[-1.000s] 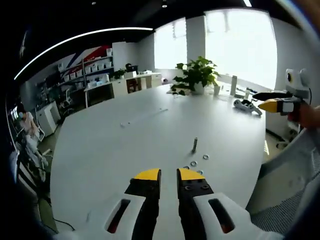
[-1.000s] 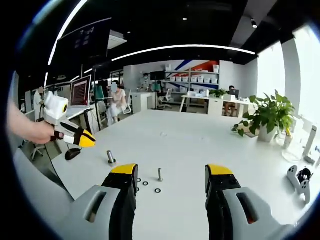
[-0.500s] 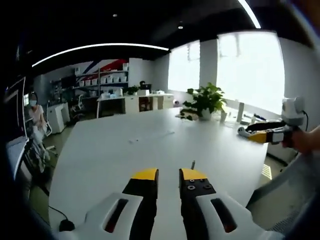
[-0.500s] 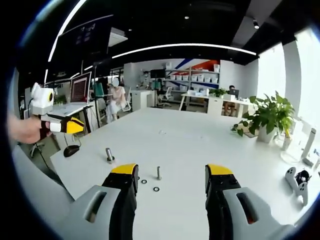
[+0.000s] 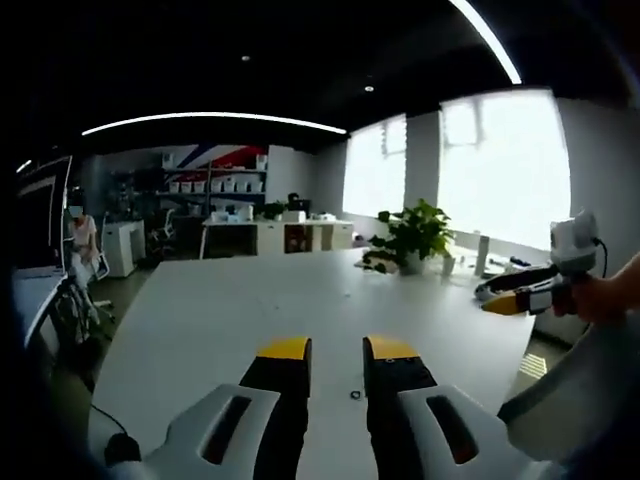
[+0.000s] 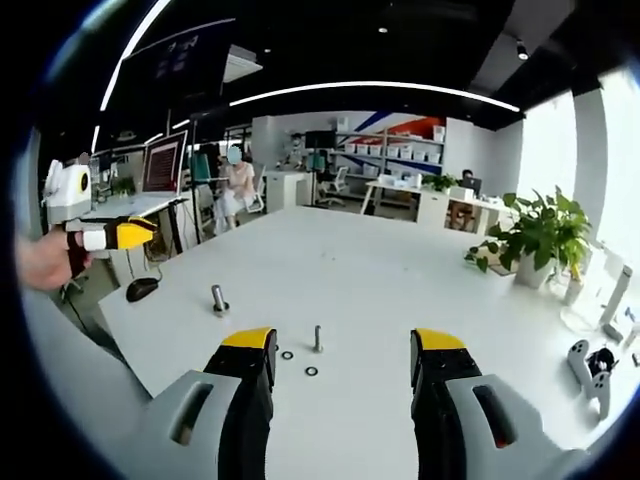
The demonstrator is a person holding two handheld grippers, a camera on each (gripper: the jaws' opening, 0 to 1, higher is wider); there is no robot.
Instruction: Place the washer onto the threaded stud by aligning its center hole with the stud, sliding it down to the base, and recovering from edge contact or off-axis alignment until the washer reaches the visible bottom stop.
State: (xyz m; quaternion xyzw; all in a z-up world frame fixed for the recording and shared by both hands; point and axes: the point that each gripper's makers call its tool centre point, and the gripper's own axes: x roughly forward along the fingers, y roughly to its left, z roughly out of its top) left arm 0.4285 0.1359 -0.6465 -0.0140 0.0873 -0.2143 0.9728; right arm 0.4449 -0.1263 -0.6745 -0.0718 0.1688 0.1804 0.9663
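Note:
A thin threaded stud (image 6: pixel 318 338) stands upright on the white table (image 6: pixel 380 290), just beyond my right gripper (image 6: pixel 343 345). That gripper is open wide and holds nothing. Two small dark washers (image 6: pixel 287 355) (image 6: pixel 311 371) lie flat beside the stud's foot. My left gripper (image 5: pixel 338 350) has its jaws a narrow gap apart with nothing gripped; one washer (image 5: pixel 355 394) lies on the table below that gap. In the right gripper view a hand holds the left gripper (image 6: pixel 135 233) off the table's left edge. In the left gripper view the right gripper (image 5: pixel 515 298) hovers at the right.
A thicker bolt on a round base (image 6: pixel 217 299) stands left of the stud. A computer mouse (image 6: pixel 142 289) lies near the table's left edge, and a potted plant (image 6: pixel 530 240) and a white controller (image 6: pixel 590 365) are on the right. A person stands far back.
The left gripper view has tilted up, and the stud has dropped out of it. The left jaws have parted slightly. In the right gripper view the left gripper has drifted left, away from the stud.

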